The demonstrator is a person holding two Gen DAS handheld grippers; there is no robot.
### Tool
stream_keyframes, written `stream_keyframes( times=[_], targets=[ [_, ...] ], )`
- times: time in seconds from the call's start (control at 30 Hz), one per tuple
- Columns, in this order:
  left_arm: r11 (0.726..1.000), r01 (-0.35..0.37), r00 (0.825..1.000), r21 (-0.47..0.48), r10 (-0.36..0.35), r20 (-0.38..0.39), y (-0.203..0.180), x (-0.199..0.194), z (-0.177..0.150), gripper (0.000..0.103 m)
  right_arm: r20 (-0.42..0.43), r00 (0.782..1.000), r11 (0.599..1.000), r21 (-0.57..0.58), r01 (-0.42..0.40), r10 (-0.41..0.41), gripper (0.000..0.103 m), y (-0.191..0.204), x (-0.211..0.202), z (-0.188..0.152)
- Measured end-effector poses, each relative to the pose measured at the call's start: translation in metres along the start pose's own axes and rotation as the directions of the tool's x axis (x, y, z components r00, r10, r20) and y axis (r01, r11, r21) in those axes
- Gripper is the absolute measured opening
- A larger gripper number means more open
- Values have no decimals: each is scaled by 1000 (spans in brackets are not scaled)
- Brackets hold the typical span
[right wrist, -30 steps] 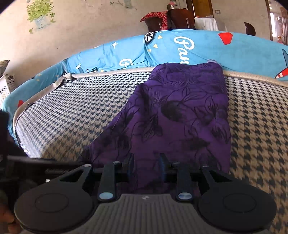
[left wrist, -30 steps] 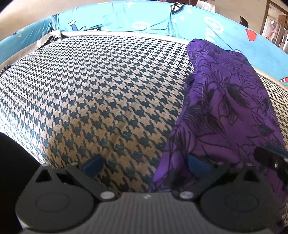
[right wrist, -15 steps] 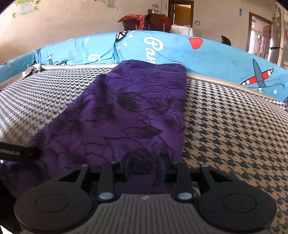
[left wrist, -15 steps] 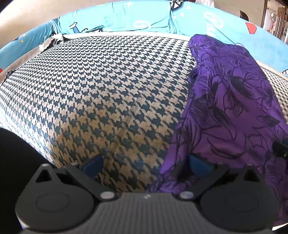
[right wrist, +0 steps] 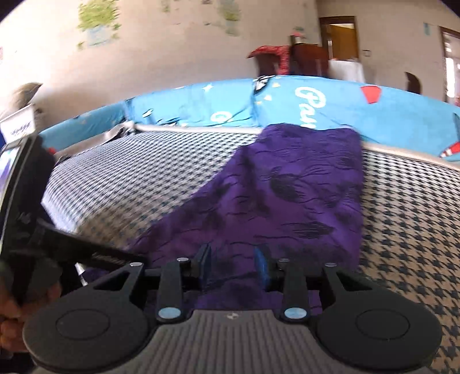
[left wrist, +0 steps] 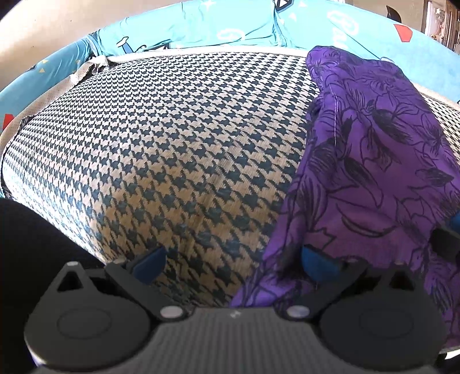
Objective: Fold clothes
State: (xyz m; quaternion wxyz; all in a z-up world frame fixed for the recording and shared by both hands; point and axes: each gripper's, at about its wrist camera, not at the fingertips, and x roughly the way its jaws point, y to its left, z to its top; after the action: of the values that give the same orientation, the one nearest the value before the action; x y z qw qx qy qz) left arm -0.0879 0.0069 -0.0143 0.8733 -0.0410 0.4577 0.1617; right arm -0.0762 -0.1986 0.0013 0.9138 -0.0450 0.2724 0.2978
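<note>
Mid-fold, at the near end of a purple flowered garment (left wrist: 373, 161) lying lengthwise on a houndstooth mattress (left wrist: 172, 143), far end up against the blue printed bedding (left wrist: 201, 26).

Left hand-held gripper (left wrist: 230, 261): released, jaws spread wide, one blue pad over bare mattress, the other resting on the garment's near left edge; nothing pinched.

Right hand-held gripper (right wrist: 233, 266): jaws narrow but opening, cloth lying between and under the pads (right wrist: 260, 266); no firm pinch visible, so likely letting go or resetting a grip.

Next, probably: close each hand-held gripper on its own near corner, lift evenly, carry toward the far end. Needs both edges caught together, or the thin fabric will skew.
</note>
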Motion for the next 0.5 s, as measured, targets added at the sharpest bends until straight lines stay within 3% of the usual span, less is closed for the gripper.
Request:
stream_keyframes(
  times=[0.2, 0.5],
  targets=[
    [1000, -20, 1000, 14, 20, -10, -1, -1, -2, 103, -30, 998, 998, -29, -60, 59, 33, 12, 2, -4],
    [1000, -12, 1000, -7, 12, -15, 0, -3, -1, 103, -177, 976, 991, -4, -131, 128, 36, 20, 20, -17]
  ],
)
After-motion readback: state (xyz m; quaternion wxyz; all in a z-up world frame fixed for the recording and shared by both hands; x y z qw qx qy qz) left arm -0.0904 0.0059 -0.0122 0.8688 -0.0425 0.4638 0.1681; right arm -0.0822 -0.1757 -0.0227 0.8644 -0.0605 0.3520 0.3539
